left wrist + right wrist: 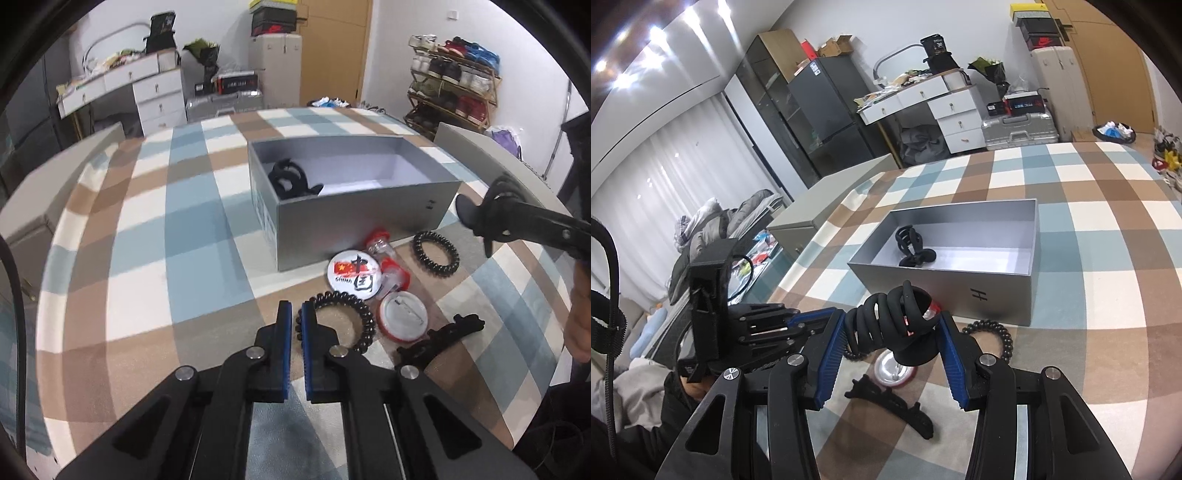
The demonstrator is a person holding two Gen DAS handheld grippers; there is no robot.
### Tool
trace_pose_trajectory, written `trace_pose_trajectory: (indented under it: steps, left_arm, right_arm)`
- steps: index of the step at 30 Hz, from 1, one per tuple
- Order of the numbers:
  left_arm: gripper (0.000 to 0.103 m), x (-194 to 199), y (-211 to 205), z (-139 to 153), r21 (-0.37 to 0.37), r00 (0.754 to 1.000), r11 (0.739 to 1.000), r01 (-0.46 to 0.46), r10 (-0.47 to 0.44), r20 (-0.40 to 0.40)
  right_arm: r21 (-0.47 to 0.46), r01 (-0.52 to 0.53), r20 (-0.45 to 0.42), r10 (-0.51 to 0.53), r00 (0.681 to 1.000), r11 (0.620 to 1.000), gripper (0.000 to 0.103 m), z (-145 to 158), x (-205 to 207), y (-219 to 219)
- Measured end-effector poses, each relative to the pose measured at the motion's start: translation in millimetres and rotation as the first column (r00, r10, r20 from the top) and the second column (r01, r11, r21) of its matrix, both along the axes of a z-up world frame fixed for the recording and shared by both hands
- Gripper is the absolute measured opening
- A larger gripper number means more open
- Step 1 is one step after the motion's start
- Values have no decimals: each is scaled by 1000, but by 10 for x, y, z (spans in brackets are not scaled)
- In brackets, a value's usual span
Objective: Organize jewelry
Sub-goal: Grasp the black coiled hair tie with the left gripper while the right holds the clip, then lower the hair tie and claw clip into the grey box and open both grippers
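Black hair clip (901,325) clamped between the blue pads of the right claw (892,332), held above the bench (147,221) just in front of the grey box (354,206). Second clip (290,179) inside the box, at its left end. Left claw (295,321) pinched shut on the rim of a black coil tie (340,317). Nearby on the checked cloth: another coil tie (436,253), two badges (351,275), a flat black clip (439,339)
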State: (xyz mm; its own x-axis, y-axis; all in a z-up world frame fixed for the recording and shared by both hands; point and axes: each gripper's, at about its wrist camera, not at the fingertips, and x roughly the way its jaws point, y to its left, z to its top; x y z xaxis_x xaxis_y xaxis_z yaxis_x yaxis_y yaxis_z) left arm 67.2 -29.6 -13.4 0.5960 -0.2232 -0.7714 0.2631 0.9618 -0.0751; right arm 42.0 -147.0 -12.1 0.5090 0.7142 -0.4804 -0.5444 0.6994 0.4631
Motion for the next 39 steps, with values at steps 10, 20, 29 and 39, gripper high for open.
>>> trace_pose_trajectory:
  steps: [10, 20, 29, 39]
  left_arm:
    - [15, -3, -81, -93, 24, 1000, 1000, 2, -1, -31]
    - [5, -91, -166, -37, 52, 999, 999, 13, -14, 29]
    - [5, -172, -78, 276, 7, 984, 998, -67, 65, 167]
    - [5, -93, -67, 453, -60, 968, 993, -99, 110, 226]
  right_arm:
    - [6, 1, -1, -1, 1000, 1000, 48, 0, 6, -17]
    - [7, 0, 2, 0, 1000, 1000, 48, 6, 10, -31]
    - [49, 31, 24, -32, 999, 998, 48, 62, -1, -100]
    - [87, 65, 38, -68, 997, 994, 48, 199, 115, -205]
